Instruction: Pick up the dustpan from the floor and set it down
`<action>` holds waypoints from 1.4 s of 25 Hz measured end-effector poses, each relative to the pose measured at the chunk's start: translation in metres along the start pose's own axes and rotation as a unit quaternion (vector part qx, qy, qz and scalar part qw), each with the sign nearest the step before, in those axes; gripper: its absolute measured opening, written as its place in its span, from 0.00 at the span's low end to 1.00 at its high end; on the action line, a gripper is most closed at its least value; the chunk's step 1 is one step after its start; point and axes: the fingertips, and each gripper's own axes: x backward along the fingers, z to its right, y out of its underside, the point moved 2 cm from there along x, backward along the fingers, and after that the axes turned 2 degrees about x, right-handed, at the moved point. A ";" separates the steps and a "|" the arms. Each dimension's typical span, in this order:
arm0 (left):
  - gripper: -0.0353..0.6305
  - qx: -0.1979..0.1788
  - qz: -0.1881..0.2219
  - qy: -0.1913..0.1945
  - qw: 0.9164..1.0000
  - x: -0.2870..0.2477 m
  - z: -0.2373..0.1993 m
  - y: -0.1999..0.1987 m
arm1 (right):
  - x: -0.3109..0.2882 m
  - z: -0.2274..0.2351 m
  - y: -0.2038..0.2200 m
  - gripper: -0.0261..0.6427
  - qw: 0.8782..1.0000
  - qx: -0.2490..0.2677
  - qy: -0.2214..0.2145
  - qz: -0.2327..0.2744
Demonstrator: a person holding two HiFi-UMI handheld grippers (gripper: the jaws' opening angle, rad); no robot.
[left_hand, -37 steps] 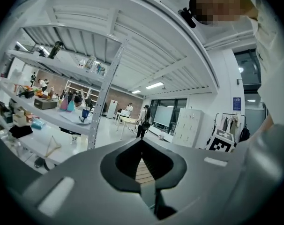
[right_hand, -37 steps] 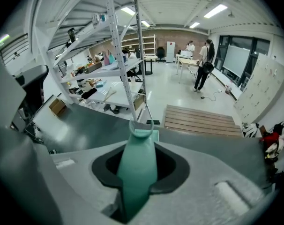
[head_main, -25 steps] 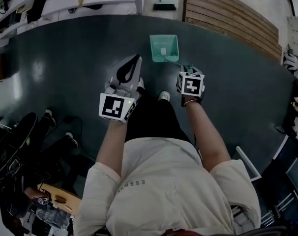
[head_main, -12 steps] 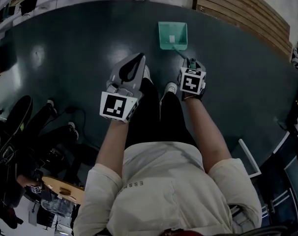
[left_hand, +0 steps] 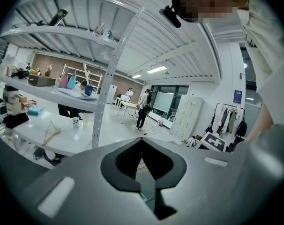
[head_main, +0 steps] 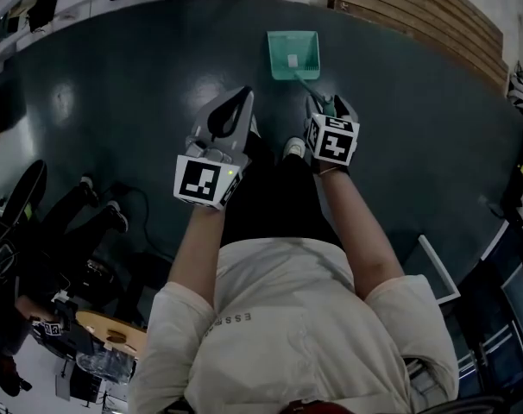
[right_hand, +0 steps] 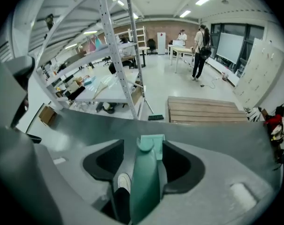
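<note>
Green dustpan [head_main: 283,46] on dark floor [head_main: 141,84], small white patch [head_main: 293,59] inside

Open floor [head_main: 141,76] surrounds the dustpan [head_main: 293,53]; wooden platform [head_main: 417,11] nearby right.

Both arms reach out ahead of the torso, bare below short sleeves. The left forearm [head_main: 197,248] carries the left gripper [head_main: 242,102] pointing forward and only slightly down, its jaws closed tip to tip with nothing between them. The right forearm [head_main: 356,222] holds the right gripper [head_main: 329,109] tipped steeply toward the floor; its jaws are opening, with the dustpan's green handle [right_hand: 144,182] standing loose between them
</note>
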 end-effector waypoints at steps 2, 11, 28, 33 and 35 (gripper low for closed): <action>0.07 -0.003 0.010 -0.002 1.000 0.003 0.009 -0.002 | 0.022 0.002 -0.015 0.40 0.999 -0.006 -0.014 0.038; 0.07 -0.052 0.073 0.000 0.996 0.024 0.079 -0.058 | 0.153 0.014 -0.092 0.05 0.967 0.040 -0.059 0.244; 0.07 -0.111 0.144 -0.004 0.983 0.129 0.230 -0.093 | 0.360 0.053 -0.038 0.03 0.893 0.173 -0.102 0.402; 0.07 -0.109 0.149 -0.001 0.983 0.159 0.253 -0.077 | 0.374 0.065 -0.002 0.03 0.900 0.144 -0.115 0.395; 0.07 -0.110 0.144 0.002 0.983 0.175 0.262 -0.067 | 0.382 0.065 0.016 0.03 0.900 0.137 -0.120 0.395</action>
